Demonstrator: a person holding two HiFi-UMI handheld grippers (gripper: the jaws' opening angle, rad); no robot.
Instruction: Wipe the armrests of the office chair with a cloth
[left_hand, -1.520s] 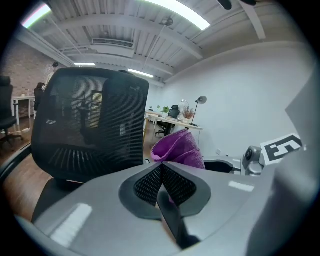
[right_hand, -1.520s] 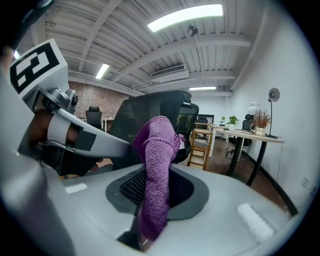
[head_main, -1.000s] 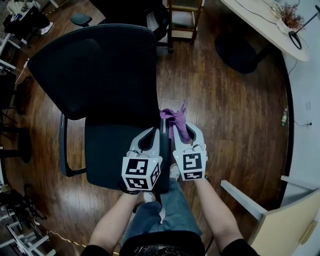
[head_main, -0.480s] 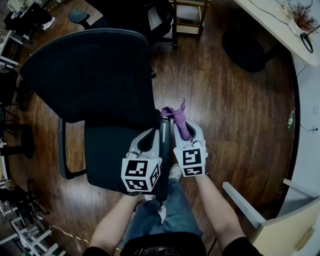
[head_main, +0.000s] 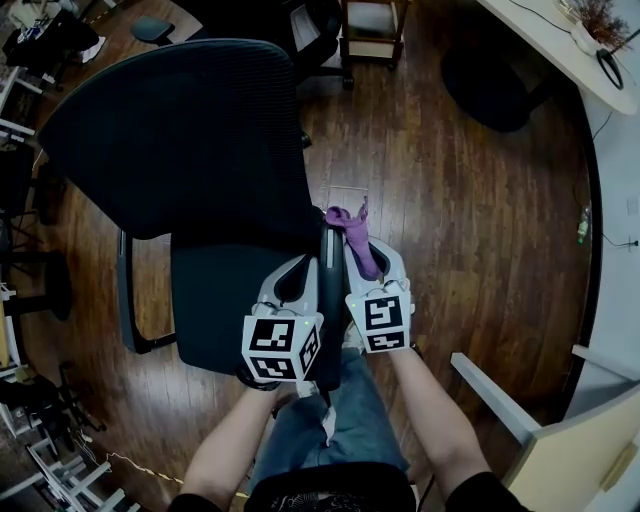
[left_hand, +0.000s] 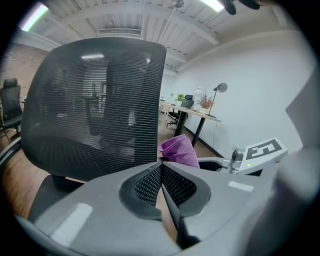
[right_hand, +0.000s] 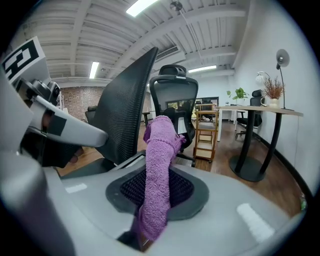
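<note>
The black mesh office chair (head_main: 190, 140) stands in front of me, its right armrest (head_main: 330, 265) running between my two grippers. My right gripper (head_main: 374, 258) is shut on a purple cloth (head_main: 353, 232), which sticks out past its tips beside the armrest's far end. In the right gripper view the cloth (right_hand: 159, 165) hangs bunched between the pads (right_hand: 185, 192). My left gripper (head_main: 303, 265) is shut and holds nothing; it hovers over the seat (head_main: 225, 300), just left of that armrest. The chair's left armrest (head_main: 124, 295) is at the far side.
Wooden floor all around. A wooden shelf trolley (head_main: 372, 30) and another dark chair (head_main: 310, 25) stand behind the chair. A white desk (head_main: 545, 45) with a round base (head_main: 485, 95) is at the upper right, a white cabinet door (head_main: 510, 400) at the lower right.
The right gripper and the cloth have shifted slightly left, closer to the right armrest. The left gripper has hardly moved.
</note>
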